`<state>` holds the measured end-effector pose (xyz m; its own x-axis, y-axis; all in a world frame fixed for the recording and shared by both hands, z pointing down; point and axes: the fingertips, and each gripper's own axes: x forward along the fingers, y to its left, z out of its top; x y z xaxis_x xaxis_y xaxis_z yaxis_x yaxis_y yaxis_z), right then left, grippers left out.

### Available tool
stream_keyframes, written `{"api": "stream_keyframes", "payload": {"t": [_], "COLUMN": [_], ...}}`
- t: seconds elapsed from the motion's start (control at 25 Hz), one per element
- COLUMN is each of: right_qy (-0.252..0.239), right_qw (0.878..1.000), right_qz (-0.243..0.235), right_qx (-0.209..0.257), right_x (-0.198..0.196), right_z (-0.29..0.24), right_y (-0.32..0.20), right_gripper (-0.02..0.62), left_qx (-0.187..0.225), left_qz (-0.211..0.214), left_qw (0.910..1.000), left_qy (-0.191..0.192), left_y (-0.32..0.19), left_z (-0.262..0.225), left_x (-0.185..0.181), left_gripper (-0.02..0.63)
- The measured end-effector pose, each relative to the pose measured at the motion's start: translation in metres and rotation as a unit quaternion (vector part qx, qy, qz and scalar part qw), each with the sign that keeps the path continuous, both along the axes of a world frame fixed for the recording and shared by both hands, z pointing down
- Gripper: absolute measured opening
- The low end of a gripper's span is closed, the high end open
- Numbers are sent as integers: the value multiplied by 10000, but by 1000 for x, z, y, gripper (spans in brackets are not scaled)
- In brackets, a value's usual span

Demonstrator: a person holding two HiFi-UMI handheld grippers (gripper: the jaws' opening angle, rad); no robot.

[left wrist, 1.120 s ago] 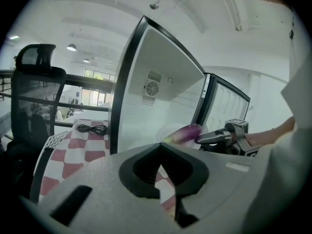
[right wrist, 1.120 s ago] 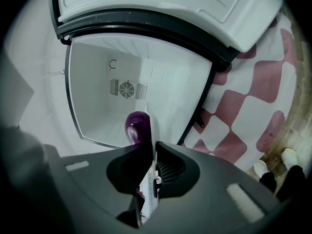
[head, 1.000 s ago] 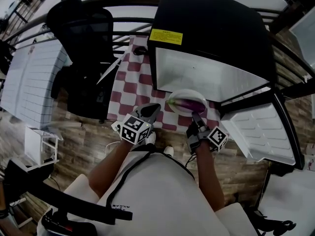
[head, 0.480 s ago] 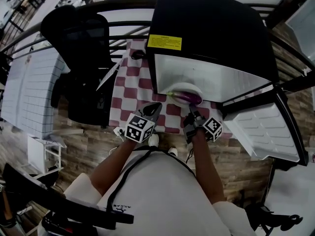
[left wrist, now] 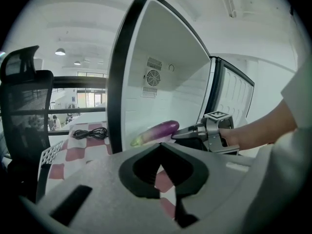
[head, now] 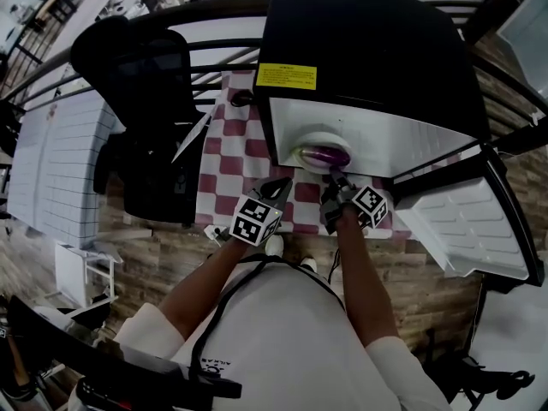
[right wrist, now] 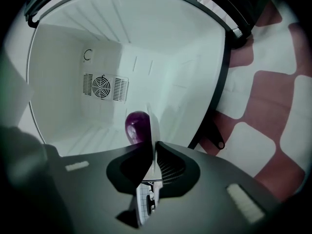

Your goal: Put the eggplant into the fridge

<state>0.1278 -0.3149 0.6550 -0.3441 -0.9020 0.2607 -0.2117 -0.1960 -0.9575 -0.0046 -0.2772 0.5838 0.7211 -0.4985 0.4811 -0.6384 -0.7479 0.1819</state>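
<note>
At the open fridge (head: 368, 58), right gripper (head: 332, 178) clamped on white plate (head: 318, 136) bearing eggplant (head: 324, 156), left gripper (head: 281, 184) closed, empty

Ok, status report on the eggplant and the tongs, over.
Right tongs shut on plate rim; left tongs shut, empty. Eggplant on plate, at open fridge mouth, not set down. Nothing seen blocking the way in.

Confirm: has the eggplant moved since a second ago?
Yes. The eggplant, on the plate in the right claw, went from over the checkered cloth to the fridge opening.
</note>
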Motion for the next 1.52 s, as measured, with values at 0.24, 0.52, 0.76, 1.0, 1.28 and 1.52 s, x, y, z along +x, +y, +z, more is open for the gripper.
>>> {"api": "stream_keyframes", "payload": {"t": [0.24,0.52,0.76,1.0,1.28,1.52], "right_qy": [-57,-88,-121,-133,-140,-118], "right_qw": [10000,9999,9999,9997,9996,9988], "right_qz": [16,-31,-90,-132,-47,64], "right_qx": [19,-79,-53,-155,-259,-460], "right_x": [1,3,4,0,0,3], "right_z": [2,10,11,17,23,27], "right_y": [-16,-37,-58,-72,-76,-83], "right_gripper": [37,37,37,40,40,37], "left_qx": [2,11,110,118,149,130], "left_qz": [25,-49,-87,-193,-254,-244], "left_qw": [10000,9998,9996,9996,9992,9992], "left_qy": [-86,-185,-240,-180,-264,-296], "left_y": [0,-6,-12,-12,-13,-13], "left_z": [5,5,0,-5,0,4], "left_x": [13,21,22,17,7,4], "left_gripper": [5,5,5,5,5,5]}}
